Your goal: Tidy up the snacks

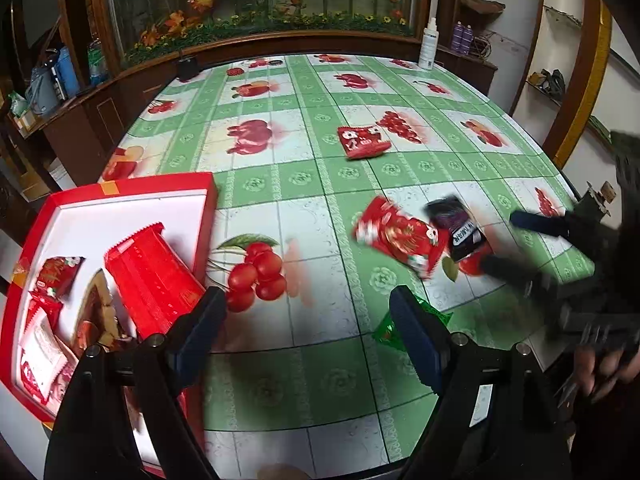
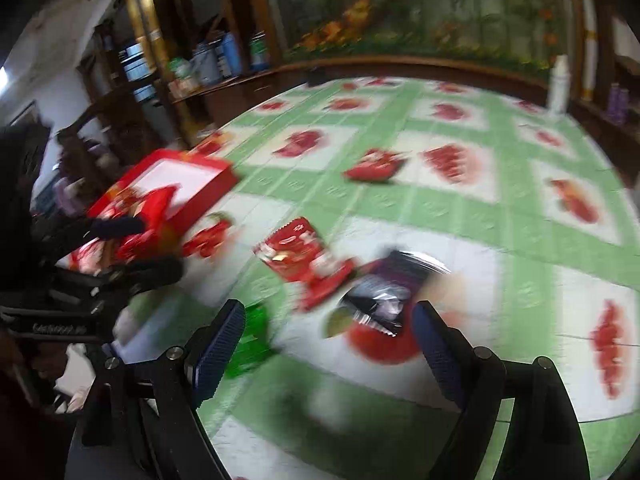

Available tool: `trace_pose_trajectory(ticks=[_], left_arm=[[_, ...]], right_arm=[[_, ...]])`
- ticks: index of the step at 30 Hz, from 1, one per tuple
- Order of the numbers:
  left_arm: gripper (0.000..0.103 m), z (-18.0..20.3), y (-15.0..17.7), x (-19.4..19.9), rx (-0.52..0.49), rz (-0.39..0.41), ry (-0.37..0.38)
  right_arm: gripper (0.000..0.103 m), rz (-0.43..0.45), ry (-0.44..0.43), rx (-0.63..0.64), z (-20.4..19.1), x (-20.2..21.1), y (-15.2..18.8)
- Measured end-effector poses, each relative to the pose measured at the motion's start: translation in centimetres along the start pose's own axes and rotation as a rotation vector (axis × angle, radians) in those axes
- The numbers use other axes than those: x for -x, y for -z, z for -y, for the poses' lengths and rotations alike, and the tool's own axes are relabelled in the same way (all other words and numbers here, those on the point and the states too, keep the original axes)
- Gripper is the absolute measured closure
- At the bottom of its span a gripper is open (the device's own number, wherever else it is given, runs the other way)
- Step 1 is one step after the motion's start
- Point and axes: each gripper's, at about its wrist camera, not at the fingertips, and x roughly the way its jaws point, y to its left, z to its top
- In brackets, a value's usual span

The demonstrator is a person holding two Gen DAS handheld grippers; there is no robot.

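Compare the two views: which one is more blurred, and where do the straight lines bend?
Left wrist view: mostly sharp; only the right gripper and the red packet beside it are smeared. Right wrist view: motion blur almost everywhere, the box and the dark packet included, while its own jaws look crisp. Both views: fisheye bending curves the tablecloth grid near the edges.

Light: soft, even indoor light, moderately bright on the tabletop [image 1: 304, 184].
Shadows: faint, diffuse.
Blur: left wrist view mostly sharp, smeared at its right edge; right wrist view motion-blurred throughout.
Distortion: strong fisheye bending, dark corners.
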Motion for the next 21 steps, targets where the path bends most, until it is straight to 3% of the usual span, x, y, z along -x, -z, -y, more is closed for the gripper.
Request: trace_pose_trajectory(ticks=[6, 9, 14, 17, 21], left_arm=[[0.020, 1.7, 0.7, 0.0, -0.064, 0.002, 0.017], [0.020, 2.5, 0.8, 0.0, -0.092, -0.002, 0.028], [0.020, 2.8, 1.1, -0.1, -0.095, -0.017, 0.041], [0.020, 2.6, 1.3, -0.4, -0.082, -0.039, 0.058], [0.020, 2.5, 1.3, -0.6, -0.044, -0.072, 0.095]], right_arm=[[0.016, -0.055, 0.056, -0.115, 3.3, -0.9, 0.2], [0.016, -0.039, 0.033, -0.168, 4.2, -1.5, 0.4], [0.019, -0.055, 0.087, -0.086, 2.6, -2.8, -0.5], [0.033, -0.109, 0.117, -0.062, 2.1, -4.8, -1.1], [0.060, -0.135, 0.188, -0.007, 1.3, -5.8, -1.5]])
